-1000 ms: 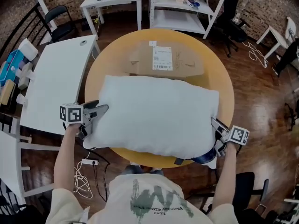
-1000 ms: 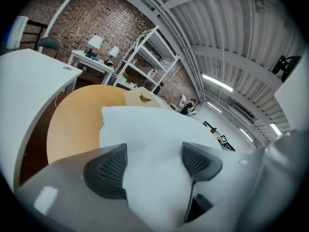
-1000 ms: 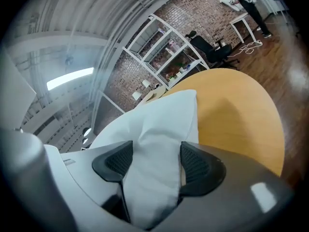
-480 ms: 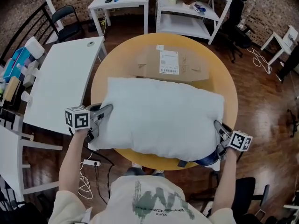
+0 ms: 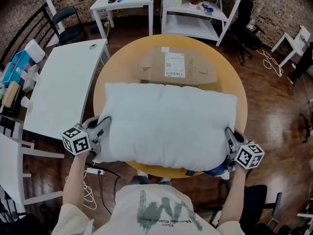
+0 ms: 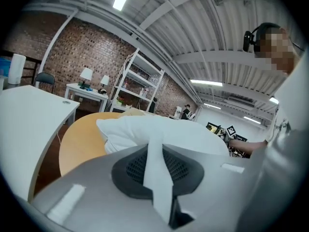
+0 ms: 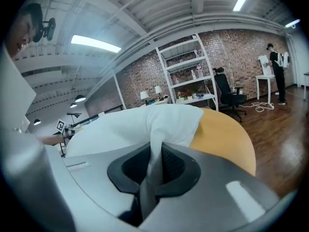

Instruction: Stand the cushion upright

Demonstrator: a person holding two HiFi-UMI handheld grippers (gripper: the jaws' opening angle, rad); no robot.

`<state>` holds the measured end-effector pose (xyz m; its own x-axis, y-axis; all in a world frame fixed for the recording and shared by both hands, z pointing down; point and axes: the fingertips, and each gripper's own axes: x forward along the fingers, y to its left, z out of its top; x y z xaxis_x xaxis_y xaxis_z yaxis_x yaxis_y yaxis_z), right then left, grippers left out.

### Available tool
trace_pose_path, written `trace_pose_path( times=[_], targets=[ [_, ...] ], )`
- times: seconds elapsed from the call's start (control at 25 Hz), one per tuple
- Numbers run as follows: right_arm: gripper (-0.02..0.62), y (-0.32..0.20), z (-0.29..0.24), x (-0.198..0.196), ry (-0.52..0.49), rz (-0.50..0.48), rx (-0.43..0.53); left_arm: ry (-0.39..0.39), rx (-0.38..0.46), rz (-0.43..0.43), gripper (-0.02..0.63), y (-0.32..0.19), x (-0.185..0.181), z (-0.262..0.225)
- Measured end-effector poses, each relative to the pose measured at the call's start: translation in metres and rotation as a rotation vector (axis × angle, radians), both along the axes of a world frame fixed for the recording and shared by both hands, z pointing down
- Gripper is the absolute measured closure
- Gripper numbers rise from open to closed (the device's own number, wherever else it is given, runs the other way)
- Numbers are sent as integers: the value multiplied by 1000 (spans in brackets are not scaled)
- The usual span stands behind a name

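Observation:
A large white cushion lies across the near half of the round wooden table, its near edge lifted a little. My left gripper pinches the cushion's near-left corner; its jaws have just been closing, and a fold of white fabric is squeezed between them. My right gripper pinches the near-right corner the same way, its jaws also just closed onto a fold of fabric. Both grippers point inward at the cushion from opposite ends.
A flat cardboard box with a white label lies on the table behind the cushion. A white desk stands at the left, white shelving and a small table behind. Cables lie on the wooden floor.
Both grippers' jaws went from wide open around the cushion's corners to shut on the fabric. Both hands rose and rolled, and the cushion's near edge came up slightly.

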<state>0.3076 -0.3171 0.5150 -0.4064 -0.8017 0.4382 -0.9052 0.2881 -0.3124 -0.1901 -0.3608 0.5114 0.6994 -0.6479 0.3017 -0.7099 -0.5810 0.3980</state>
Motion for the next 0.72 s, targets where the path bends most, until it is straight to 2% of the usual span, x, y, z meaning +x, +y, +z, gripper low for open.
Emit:
trace_pose_path(
  times=[0.36, 0.72],
  targets=[
    [566, 3, -46, 2, 45, 9, 153, 13, 129, -43, 580, 7, 0, -42],
    [566, -26, -94, 12, 93, 77, 352, -18, 324, -82, 575, -28, 9, -99]
  ],
)
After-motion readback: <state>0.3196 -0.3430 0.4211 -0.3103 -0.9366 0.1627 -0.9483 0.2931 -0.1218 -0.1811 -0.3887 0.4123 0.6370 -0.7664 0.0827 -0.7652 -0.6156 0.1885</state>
